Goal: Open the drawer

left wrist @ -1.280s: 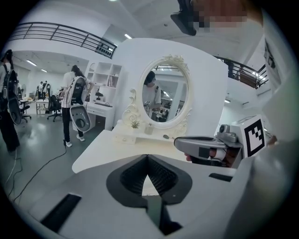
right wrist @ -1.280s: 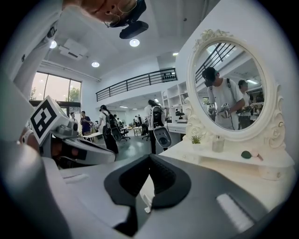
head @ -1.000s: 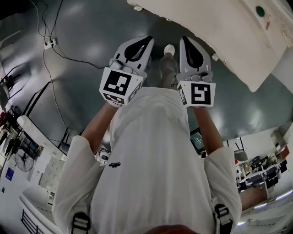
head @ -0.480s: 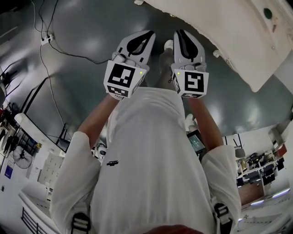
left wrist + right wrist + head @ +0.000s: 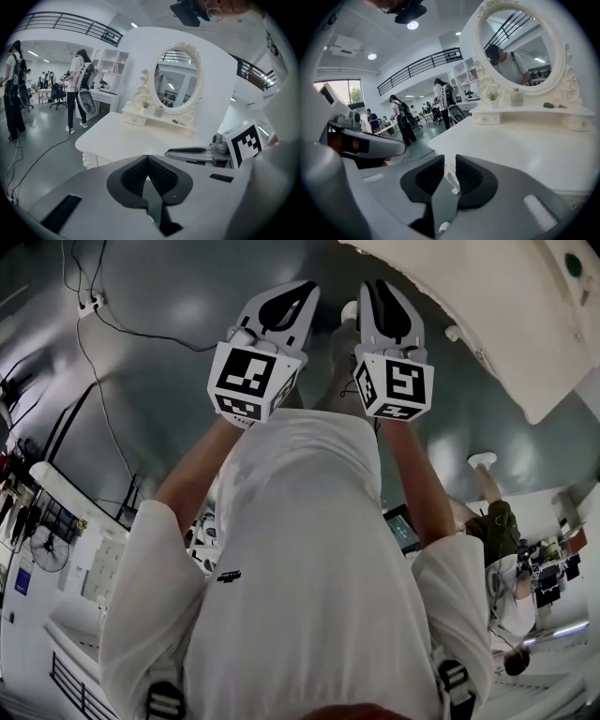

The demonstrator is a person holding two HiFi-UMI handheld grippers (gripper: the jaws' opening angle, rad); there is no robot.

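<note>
Left gripper: Your left gripper [image 5: 147, 158] is squeezed shut. Its two jaws meet at the tip, and nothing is between them.
Right gripper: Your right gripper [image 5: 450, 164] has a small gap between its jaws. They have just been opening. Nothing is in the gap; only a bit of the white table [image 5: 525, 145] shows through it, farther off.
Drawer: The little drawer [image 5: 489, 119] sits under the round mirror [image 5: 520, 47], at the back of the table top.
Drawer and right gripper: The drawer is ahead of the jaws, up and a bit to the right. It is well apart from them, with bare table top in between.
Drawer and left gripper: In the left gripper view the drawer is ahead and a bit to the left, also well apart.
Your hands: From your head, you hold both grippers side by side over the grey floor [image 5: 169, 381]. The table edge is just past them.
</note>
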